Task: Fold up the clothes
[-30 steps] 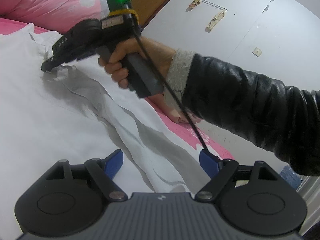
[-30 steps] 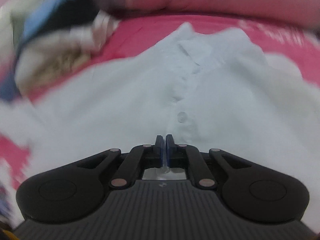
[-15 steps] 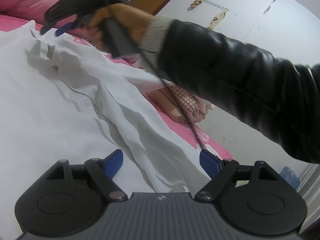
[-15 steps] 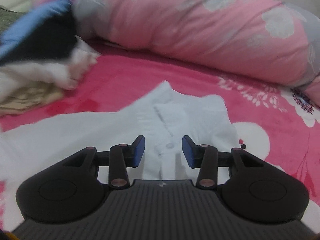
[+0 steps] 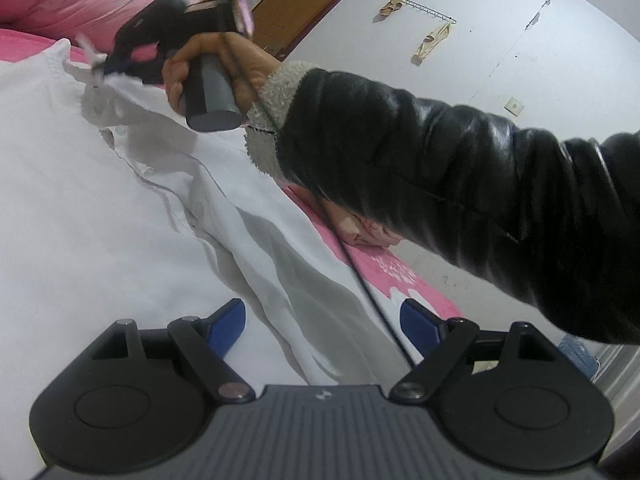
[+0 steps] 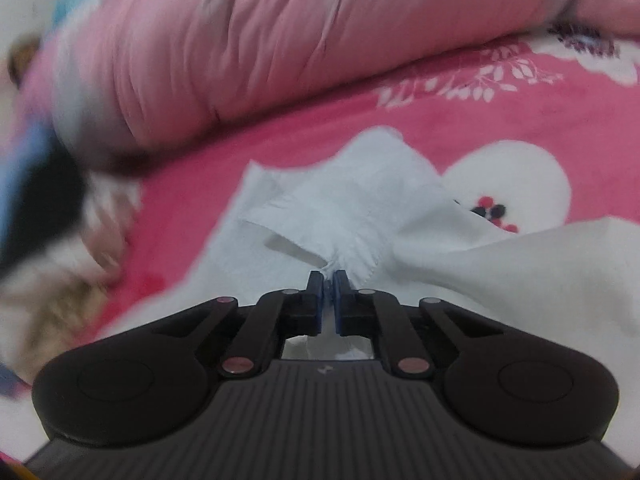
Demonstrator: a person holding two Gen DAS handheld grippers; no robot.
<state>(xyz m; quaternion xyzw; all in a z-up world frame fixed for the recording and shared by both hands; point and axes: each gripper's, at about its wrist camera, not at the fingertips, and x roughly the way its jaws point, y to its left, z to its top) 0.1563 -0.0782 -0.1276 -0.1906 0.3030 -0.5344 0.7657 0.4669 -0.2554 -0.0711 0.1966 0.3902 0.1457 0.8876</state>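
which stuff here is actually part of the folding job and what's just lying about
In the job:
- white shirt, pinched near its collar
- right gripper, shut on it
- left gripper, open over the shirt

Just lying about:
- pink quilt
- clothes heap, blurred
- hooks on wall

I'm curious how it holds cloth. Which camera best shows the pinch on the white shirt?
The right wrist view: the right tongs sit shut on a bunched bit of the shirt, seen close and sharp. The left wrist view shows the same tongs far off and blurred, though more of the shirt is spread out there.
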